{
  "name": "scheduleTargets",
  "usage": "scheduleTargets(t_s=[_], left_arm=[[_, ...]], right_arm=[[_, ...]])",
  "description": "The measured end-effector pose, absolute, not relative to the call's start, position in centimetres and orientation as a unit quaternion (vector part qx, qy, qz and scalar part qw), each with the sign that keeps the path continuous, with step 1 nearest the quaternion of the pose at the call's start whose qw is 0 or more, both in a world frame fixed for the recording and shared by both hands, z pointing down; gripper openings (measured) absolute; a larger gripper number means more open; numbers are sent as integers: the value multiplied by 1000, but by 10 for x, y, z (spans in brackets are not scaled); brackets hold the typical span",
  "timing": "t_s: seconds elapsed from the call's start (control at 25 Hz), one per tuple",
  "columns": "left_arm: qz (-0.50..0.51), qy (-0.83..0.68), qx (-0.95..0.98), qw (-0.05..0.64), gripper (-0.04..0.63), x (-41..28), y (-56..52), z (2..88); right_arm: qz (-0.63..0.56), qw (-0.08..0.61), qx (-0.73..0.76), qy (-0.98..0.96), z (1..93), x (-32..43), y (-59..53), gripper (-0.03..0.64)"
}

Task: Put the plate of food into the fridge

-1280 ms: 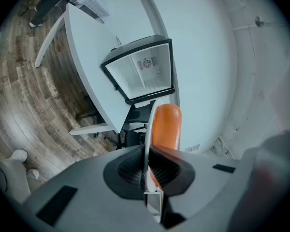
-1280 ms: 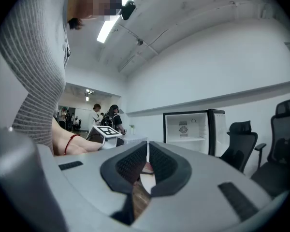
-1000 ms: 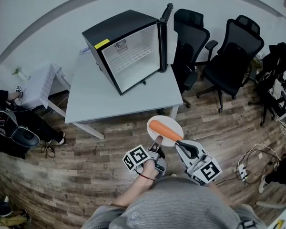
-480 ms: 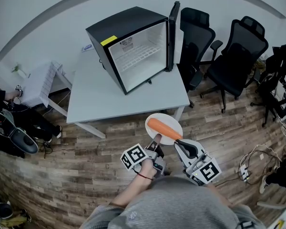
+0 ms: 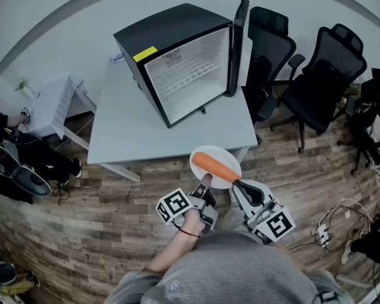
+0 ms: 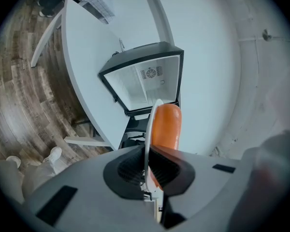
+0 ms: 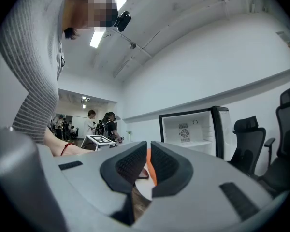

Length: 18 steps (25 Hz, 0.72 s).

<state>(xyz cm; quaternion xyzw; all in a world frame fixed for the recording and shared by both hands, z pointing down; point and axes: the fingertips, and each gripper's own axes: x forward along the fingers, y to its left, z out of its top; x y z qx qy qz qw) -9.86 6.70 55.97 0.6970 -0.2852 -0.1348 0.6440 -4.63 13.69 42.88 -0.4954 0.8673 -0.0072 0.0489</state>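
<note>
A white plate [image 5: 223, 174] carries a long orange piece of food [image 5: 215, 166] and hovers just past the near edge of the grey table [image 5: 133, 132]. My left gripper [image 5: 205, 181] is shut on the plate's near rim. My right gripper [image 5: 236, 183] is shut on the rim at the right. In the left gripper view the plate [image 6: 148, 129] runs edge-on between the jaws, with the orange food [image 6: 165, 127] beside it. The black fridge [image 5: 177, 59] stands on the table with its door [image 5: 239, 46] swung open and its white inside showing; it also shows as the fridge [image 7: 191, 129].
Two black office chairs [image 5: 272, 56] [image 5: 326, 75] stand right of the table. A white side table [image 5: 54, 109] and a seated person's legs [image 5: 19, 163] are at the left. Cables [image 5: 329, 223] lie on the wooden floor at the right. People stand far off in the right gripper view.
The plate and both grippers have come a little closer to the table's near edge. Table and fridge look slightly nearer. Both grips are unchanged.
</note>
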Motion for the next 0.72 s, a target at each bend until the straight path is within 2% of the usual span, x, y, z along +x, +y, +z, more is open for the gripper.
scheduleTargets(t_s=[0.16,0.44,0.72], left_arm=[[-144,-291,692,645,31,-79,34,559],[-180,-315,673,645,31,-37,-36,552],[-228,-343,655,633,31,-24,-97,540]], right_arm=[[-1,27,-488,872,432,-26,90,15],[-7,29,-433,901,424,11,25,15],[-6,20,-385,923,419,33,-30,15]])
